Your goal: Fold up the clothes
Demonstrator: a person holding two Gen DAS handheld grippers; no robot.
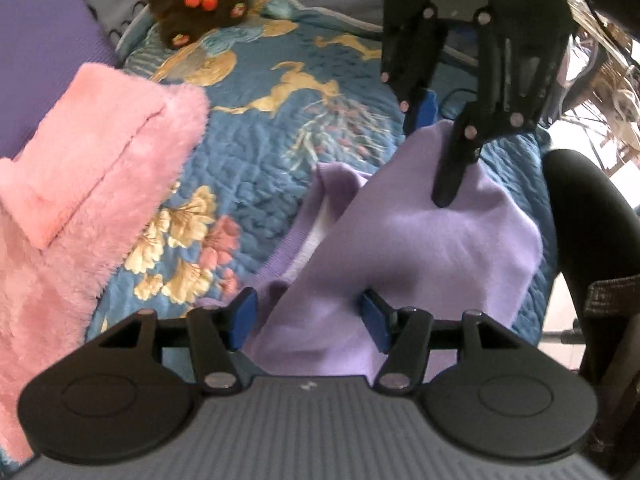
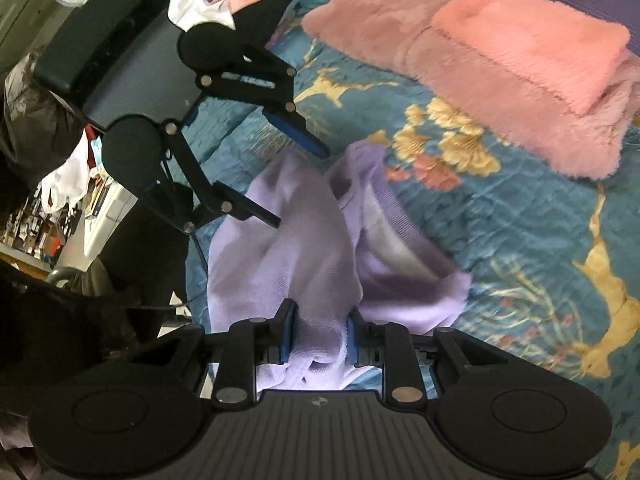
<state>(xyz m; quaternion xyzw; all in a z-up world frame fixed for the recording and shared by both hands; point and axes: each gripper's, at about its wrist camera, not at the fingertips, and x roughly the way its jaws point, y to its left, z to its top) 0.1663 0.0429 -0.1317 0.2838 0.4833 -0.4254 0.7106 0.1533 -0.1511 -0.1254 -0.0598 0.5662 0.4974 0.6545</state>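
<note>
The right gripper [image 2: 319, 334] is clenching a bunched fold of the purple sweater [image 2: 304, 248], its blue pads pressing into the knit from both sides. The left gripper [image 1: 308, 320] is standing wide apart around another part of the same sweater, cloth lying between the pads but not pinched, as far as I can judge. The sweater is lying rumpled on the bed near its edge, soft and fine-ribbed, with a paler band showing at one opening.

What worries me is that single hold: lifting from one bunched handful is likely to drag the whole garment into a rope instead of spreading it, and the loose end may slide toward the bed's edge.

Beyond it, the blue quilt [image 2: 520, 232] is stitched and puckered, with gold deer and flowers. Farther off, a fluffy pink garment [image 2: 520, 64] is lying folded, and a brown plush toy [image 1: 192, 0] is sitting near the pillows.
</note>
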